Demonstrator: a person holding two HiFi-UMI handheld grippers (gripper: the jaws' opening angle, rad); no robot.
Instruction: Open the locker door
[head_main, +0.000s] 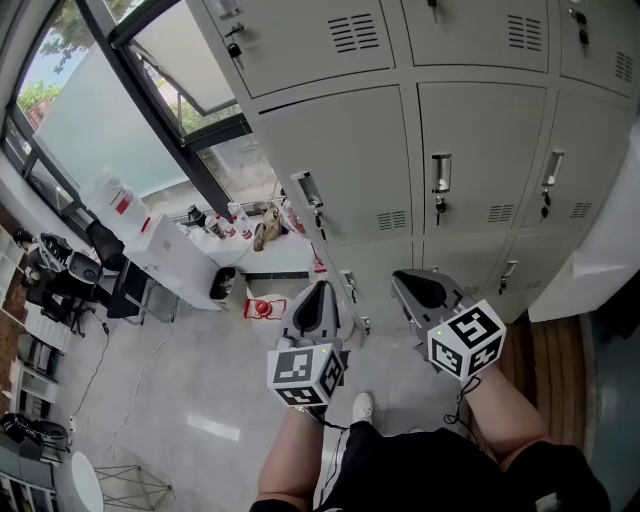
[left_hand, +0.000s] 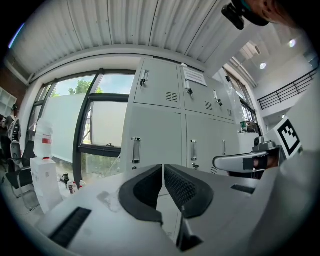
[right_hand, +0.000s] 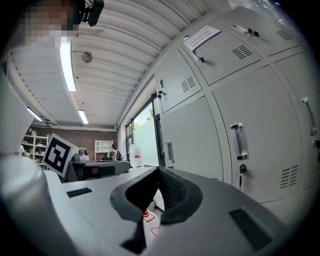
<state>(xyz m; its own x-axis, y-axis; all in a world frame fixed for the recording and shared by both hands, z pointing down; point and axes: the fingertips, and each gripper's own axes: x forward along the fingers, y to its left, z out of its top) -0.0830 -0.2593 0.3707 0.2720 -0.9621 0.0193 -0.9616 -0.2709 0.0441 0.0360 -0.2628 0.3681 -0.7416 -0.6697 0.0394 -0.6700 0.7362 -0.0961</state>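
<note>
A wall of grey lockers (head_main: 400, 150) stands in front of me, all doors closed. The nearest doors carry upright handles (head_main: 441, 175) (head_main: 308, 190) with keys hanging below them. My left gripper (head_main: 318, 300) and right gripper (head_main: 425, 290) hover side by side at waist height, short of the lockers and touching none. In the left gripper view the jaws (left_hand: 163, 167) are shut with nothing between them, pointing at a door handle (left_hand: 135, 150). In the right gripper view the jaws (right_hand: 159, 172) are shut and empty too, with a handle (right_hand: 238, 141) and its key (right_hand: 242, 170) to the right.
Left of the lockers is a large window (head_main: 110, 110). Below it a white table (head_main: 180, 255) holds bottles, and a red object (head_main: 263, 308) lies on the floor. Office chairs (head_main: 60, 275) stand at far left. A white cabinet (head_main: 600, 250) juts out at right.
</note>
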